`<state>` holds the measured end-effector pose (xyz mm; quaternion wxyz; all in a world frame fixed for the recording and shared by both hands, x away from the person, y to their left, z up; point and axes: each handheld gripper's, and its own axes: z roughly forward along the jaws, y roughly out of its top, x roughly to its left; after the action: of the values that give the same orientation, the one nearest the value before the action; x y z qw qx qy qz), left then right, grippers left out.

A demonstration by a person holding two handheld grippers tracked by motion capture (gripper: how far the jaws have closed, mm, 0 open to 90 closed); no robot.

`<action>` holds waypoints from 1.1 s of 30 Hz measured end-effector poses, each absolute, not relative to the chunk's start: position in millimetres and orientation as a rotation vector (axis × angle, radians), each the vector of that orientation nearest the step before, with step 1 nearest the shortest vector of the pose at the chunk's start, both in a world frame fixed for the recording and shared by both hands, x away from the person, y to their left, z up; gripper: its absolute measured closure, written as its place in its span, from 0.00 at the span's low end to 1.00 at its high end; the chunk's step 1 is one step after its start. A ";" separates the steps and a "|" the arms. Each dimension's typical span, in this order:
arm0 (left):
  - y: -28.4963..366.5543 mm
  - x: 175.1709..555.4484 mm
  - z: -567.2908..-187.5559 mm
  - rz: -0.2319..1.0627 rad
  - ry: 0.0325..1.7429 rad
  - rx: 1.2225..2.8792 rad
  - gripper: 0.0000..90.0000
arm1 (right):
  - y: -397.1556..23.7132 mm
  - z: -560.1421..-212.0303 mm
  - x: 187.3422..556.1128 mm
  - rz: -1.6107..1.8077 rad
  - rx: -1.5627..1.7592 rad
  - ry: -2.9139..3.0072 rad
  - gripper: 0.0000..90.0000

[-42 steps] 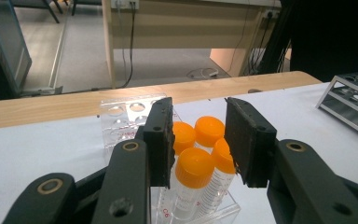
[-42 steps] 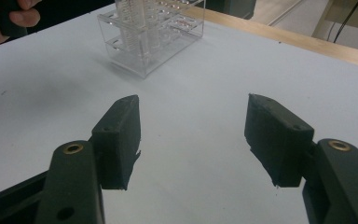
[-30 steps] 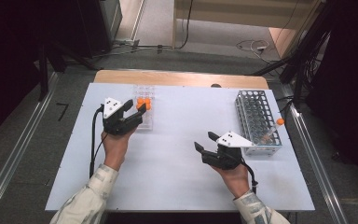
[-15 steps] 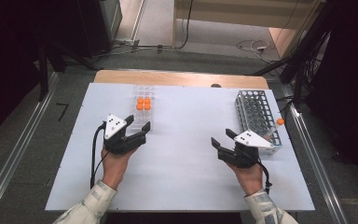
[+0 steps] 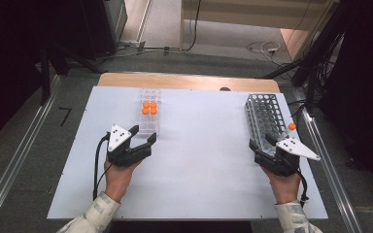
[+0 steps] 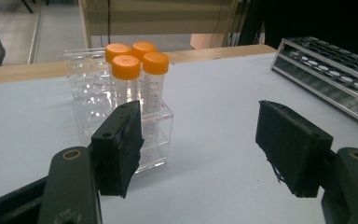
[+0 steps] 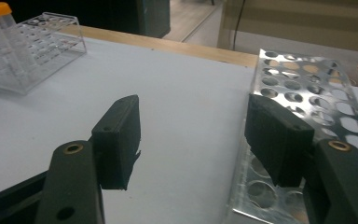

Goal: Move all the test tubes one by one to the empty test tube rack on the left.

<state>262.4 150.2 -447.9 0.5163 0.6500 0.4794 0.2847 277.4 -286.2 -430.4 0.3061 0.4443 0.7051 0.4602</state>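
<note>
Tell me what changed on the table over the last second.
The left gripper drew back from the clear rack toward the person, its jaws just opening, nothing between them. The right gripper slid right, to the metal rack. Both racks and the four orange-capped tubes stayed put.

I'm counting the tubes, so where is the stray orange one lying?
In the high view the orange-capped tube lies at the table's right edge, just right of the metal rack and beyond the right gripper.
</note>
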 end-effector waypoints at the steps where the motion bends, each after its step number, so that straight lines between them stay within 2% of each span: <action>1: 150.2 262.6 -448.3 0.685 1.150 1.564 0.34 | -289.9 -430.7 276.4 1.214 1.186 1.859 0.39; 11: 148.0 262.6 -449.8 0.685 1.148 1.574 0.34 | -327.5 -436.3 271.6 1.132 1.279 1.760 0.39; 21: 145.5 263.2 -451.6 0.687 1.152 1.580 0.33 | -350.9 -449.5 295.8 1.054 1.398 1.665 0.40; 33: 144.3 263.7 -452.4 0.688 1.149 1.590 0.31 | -357.8 -458.4 322.3 1.043 1.442 1.645 0.50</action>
<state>263.7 144.3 -452.4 0.5067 0.6595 0.4763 0.2853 322.3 -357.8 -458.4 0.3515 0.5570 0.6354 0.4030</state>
